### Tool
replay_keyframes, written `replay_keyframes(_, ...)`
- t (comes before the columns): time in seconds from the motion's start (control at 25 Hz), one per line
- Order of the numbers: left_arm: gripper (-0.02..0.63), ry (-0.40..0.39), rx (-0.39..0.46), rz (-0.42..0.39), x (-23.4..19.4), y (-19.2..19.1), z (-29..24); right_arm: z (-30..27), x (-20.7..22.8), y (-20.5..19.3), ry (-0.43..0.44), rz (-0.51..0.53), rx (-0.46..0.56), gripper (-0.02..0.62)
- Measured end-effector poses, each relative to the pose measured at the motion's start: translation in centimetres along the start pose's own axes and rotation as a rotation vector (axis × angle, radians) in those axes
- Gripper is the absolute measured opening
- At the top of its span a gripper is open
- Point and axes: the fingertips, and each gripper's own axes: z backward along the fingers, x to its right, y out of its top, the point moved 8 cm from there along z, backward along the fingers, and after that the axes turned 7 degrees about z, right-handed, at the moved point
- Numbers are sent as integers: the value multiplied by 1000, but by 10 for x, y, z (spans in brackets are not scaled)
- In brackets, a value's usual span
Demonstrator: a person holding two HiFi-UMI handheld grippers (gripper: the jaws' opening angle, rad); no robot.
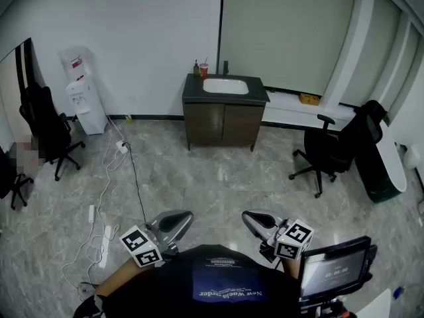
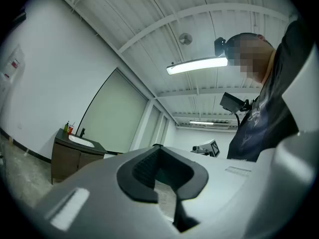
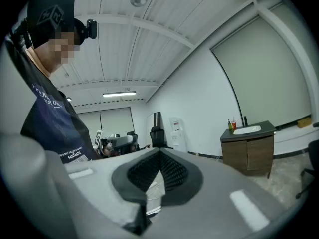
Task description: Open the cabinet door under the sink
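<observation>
The sink cabinet stands against the far wall, well apart from me across the marbled floor, and both of its wooden doors are shut. Its dark top holds a white basin, which looks empty from here. Behind the basin's left corner a small bottle and a red cup stand just beside each other, with the black faucet to their right. I hold my left gripper and right gripper low and close to my chest, side by side, roughly level and aimed toward the cabinet. Each has its jaws closed together, with nothing between them.
</observation>
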Motion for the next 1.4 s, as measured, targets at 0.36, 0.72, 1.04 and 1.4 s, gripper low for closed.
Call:
replay_keyframes(0.36,2,-2,-6,-6,1,-1,-1,-1,1,-1,2,-6,-2,-2)
replay_keyframes(0.72,1,2,-6,6,-6,2,4,-11,5,3,11,-56,17,0)
replay_keyframes(1.04,1,27,12,7,-26,18,32,-40,-3,11,22,-48,18,0)
replay_keyframes(1.4,0,38,7,18,-61,33,83,-75,-22,11,-34,-47,12,0)
